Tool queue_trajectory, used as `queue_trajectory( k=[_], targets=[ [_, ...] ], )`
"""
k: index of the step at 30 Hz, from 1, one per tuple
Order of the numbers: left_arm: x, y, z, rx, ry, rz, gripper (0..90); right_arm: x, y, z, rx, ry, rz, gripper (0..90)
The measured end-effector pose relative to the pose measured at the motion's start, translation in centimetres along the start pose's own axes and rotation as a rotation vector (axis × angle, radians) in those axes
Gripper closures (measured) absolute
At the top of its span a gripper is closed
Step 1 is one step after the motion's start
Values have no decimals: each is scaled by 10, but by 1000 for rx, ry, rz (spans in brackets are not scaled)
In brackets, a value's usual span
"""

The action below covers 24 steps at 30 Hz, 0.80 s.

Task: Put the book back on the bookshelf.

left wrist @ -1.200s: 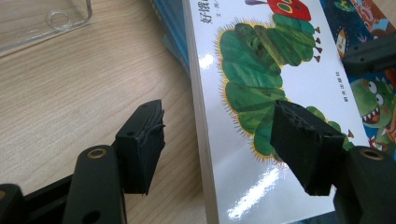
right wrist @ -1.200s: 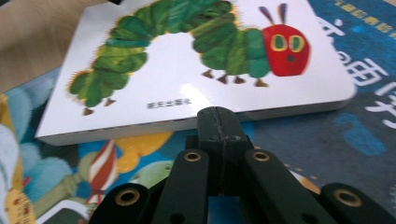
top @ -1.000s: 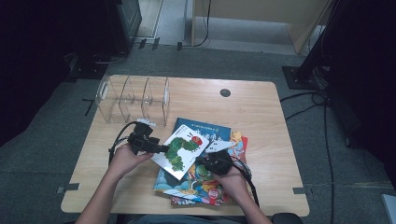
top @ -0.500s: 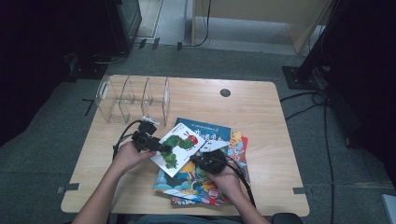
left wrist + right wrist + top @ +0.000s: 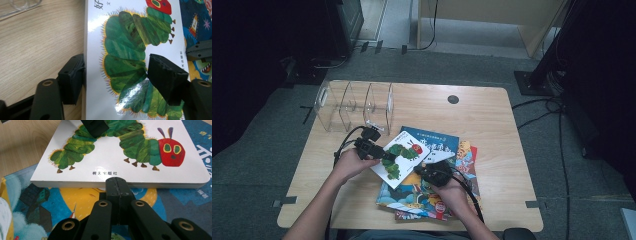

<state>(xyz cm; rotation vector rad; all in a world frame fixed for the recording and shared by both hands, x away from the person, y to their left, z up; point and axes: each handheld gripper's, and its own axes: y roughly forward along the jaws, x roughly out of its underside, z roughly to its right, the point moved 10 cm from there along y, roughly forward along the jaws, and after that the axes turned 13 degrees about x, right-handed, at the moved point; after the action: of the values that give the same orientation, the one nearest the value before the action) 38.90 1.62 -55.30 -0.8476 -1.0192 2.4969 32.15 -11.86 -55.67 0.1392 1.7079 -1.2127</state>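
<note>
Left claw (image 5: pixel 117 80) is grasping the caterpillar book (image 5: pixel 140 50) by its edge, one jaw under it, one on the cover. Right claw (image 5: pixel 117 185), clenched with nothing inside, is touching that book's front edge. Compared with a second ago, the book is lying slightly closer to the clear organizer (image 5: pixel 354 105).

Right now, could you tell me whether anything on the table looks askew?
Yes: the white caterpillar picture book lies turned at an angle across the colourful book pile, its left edge overhanging onto the wooden table.
</note>
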Motion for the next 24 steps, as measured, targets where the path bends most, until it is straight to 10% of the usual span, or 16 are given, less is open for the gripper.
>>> queue_trajectory(
  k=[19,24],
  targets=[
    [0,7,-2,61,31,-47,237,-2,2,-2,11,3,-3,900],
    [-2,5,-4,76,-16,-30,271,-2,2,-2,6,9,-2,900]
  ],
)
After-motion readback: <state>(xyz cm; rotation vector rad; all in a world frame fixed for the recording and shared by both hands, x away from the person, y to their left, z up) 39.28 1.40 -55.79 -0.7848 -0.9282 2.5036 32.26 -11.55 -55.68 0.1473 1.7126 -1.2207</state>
